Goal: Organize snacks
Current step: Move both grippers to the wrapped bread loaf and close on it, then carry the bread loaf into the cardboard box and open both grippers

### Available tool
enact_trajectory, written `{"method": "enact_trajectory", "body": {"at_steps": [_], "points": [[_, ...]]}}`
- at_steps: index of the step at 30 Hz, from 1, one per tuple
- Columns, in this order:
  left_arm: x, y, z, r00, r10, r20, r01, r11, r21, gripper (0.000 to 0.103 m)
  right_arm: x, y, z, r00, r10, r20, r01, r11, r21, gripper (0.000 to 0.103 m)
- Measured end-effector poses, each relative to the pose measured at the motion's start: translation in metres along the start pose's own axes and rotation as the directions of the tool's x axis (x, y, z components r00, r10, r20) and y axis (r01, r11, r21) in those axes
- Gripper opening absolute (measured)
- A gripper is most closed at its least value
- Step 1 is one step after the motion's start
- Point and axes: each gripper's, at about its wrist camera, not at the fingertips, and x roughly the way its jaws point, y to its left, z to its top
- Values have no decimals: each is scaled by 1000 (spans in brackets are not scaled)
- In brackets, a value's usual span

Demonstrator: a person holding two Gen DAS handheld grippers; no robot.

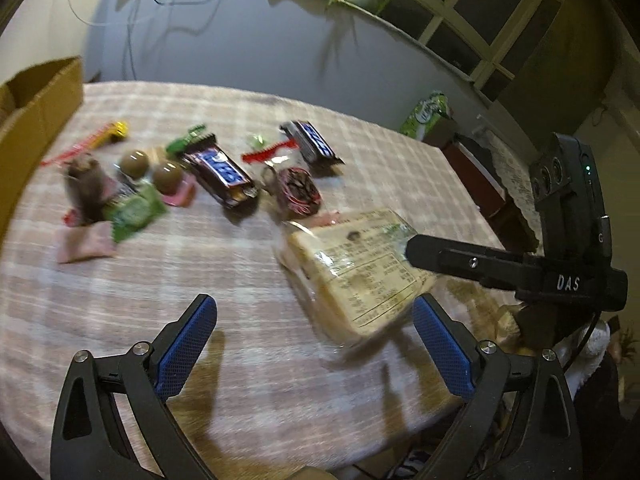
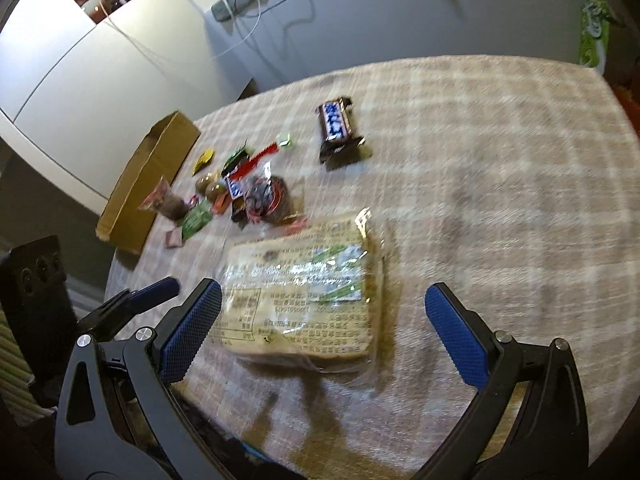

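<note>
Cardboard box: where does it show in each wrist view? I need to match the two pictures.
Left wrist: the cardboard box is at the far left edge, at the table's far-left corner, partly cut off.
Right wrist: the cardboard box is left of centre, at the table's left edge, just beyond the small snack pile.
Shared landmark: the big clear-wrapped pack, lying nearest both grippers.

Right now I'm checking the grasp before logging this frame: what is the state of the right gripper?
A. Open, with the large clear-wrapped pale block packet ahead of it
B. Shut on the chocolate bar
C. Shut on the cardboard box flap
A: the right gripper is spread wide, and the large clear-wrapped pale block packet lies unheld on the checked tablecloth.
</note>
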Motion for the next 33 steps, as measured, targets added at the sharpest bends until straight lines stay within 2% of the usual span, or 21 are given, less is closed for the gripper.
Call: {"method": "enact_trajectory", "body": {"at_steps": [4,7,9,12,15,23,33], "points": [[12,0,0,999,-35,-35,35,999,-15,92,7,2,-1,999,28,-39,-28,1000,-7,103],[20,0,-1,997,-53,-58,52,998,-20,82,12,3,-1,998,30,-63,-31,999,-16,103],[24,2,0,995,-67,-69,65,997,-31,81,15,6,-1,997,26,-77,-28,999,-28,103],[25,-2,0,994,-83,-74,82,996,-17,72,21,9,-1,994,39,-103,-43,999,-33,95],[27,-6,1,992,-98,-82,98,995,-5,63,22,11,-1,994,31,-108,-35,999,-36,94],[27,-13,0,995,-69,-68,72,997,31,62,19,18,-2,994,3,-110,-9,999,-50,83],[-10,-6,0,999,-42,13,41,998,56,62,4,52,-1,997,-7,-80,-1,995,-100,83]]}}
